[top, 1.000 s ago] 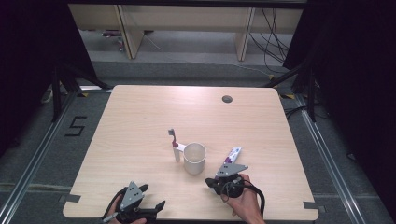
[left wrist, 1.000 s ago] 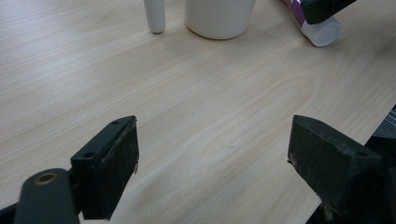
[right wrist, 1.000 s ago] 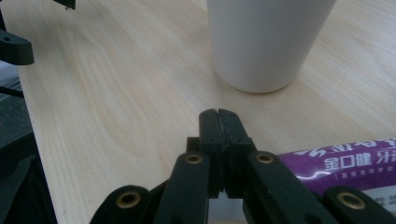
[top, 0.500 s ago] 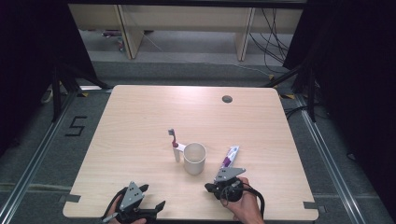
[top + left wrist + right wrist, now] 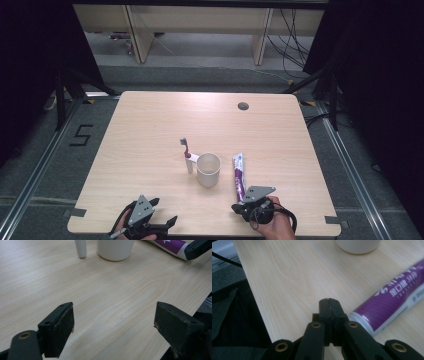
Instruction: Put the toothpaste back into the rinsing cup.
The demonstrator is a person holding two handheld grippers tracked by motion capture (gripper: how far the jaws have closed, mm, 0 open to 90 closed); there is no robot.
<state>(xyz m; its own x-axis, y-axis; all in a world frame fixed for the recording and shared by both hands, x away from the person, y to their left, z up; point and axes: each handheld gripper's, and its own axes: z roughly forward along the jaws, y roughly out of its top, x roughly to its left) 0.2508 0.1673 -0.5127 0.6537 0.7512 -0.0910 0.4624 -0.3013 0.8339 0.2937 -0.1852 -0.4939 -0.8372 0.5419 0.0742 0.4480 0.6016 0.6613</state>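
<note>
A white cup (image 5: 208, 170) stands mid-table, and a toothbrush (image 5: 187, 156) with a white handle and red neck stands just left of it. Right of the cup lies a purple and white toothpaste tube (image 5: 238, 175), pointing away from me. My right gripper (image 5: 235, 206) is shut with nothing between its jaws. In the right gripper view its tips (image 5: 329, 301) sit just left of the tube's near end (image 5: 394, 302), and I cannot tell whether they touch. My left gripper (image 5: 163, 210) stands open and empty near the front edge, and its jaws (image 5: 113, 312) face the cup (image 5: 115, 250).
A round cable hole (image 5: 243, 106) sits at the table's far right. The table's front edge (image 5: 200, 232) runs right under both hands. Dark floor, metal rails and shelving surround the table.
My right gripper has drawn back toward the front edge, still shut. The tube's far end has swung left, so it lies straighter. The left gripper has stayed still.
</note>
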